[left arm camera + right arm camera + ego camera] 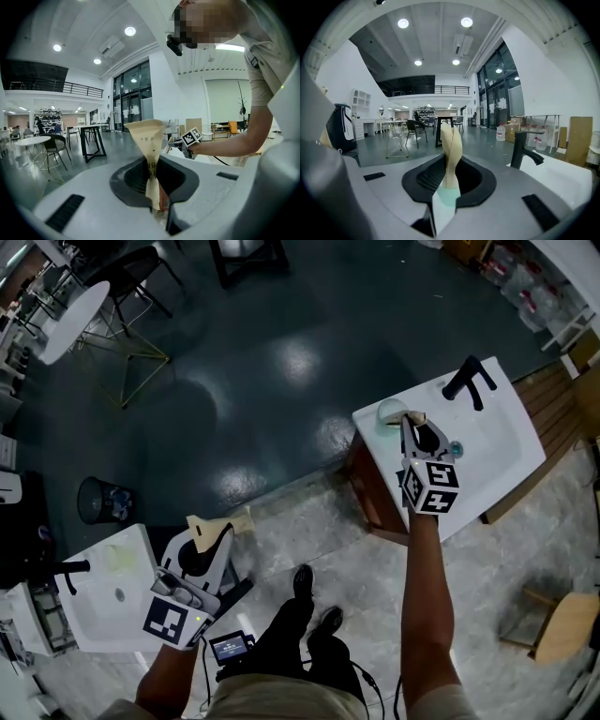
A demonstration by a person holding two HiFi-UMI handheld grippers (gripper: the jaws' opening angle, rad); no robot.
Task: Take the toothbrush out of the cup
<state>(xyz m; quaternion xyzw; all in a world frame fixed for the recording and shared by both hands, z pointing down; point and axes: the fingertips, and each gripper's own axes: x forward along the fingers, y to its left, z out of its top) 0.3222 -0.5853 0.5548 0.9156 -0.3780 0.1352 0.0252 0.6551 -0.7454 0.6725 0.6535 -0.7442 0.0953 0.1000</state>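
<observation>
The toothbrush (451, 145), a slim thing in twisted tan paper with a mint-green piece at its near end, stands between the jaws of my right gripper (415, 430). Those jaws are drawn in narrow and pinch it from both sides. Seen from my head, its tan tip lies right at the rim of the pale cup (389, 412). From that height I cannot say whether the tip is inside the cup or just clear of it. The cup stands at one corner of a white sink (511, 442), near the black tap (467, 381) at the far edge. My left gripper (216, 542) is well apart from all this, low at my left side. Its jaws are nearly together on a flat tan paper packet (146, 140) with dark print, which fans out wider beyond the tips. Just beside it is a second sink (112, 601) with its own dark tap (67, 568). Past that a dark bin (101, 500) stands on the glossy floor (262, 381), with a round white table (70, 307) farther off.
</observation>
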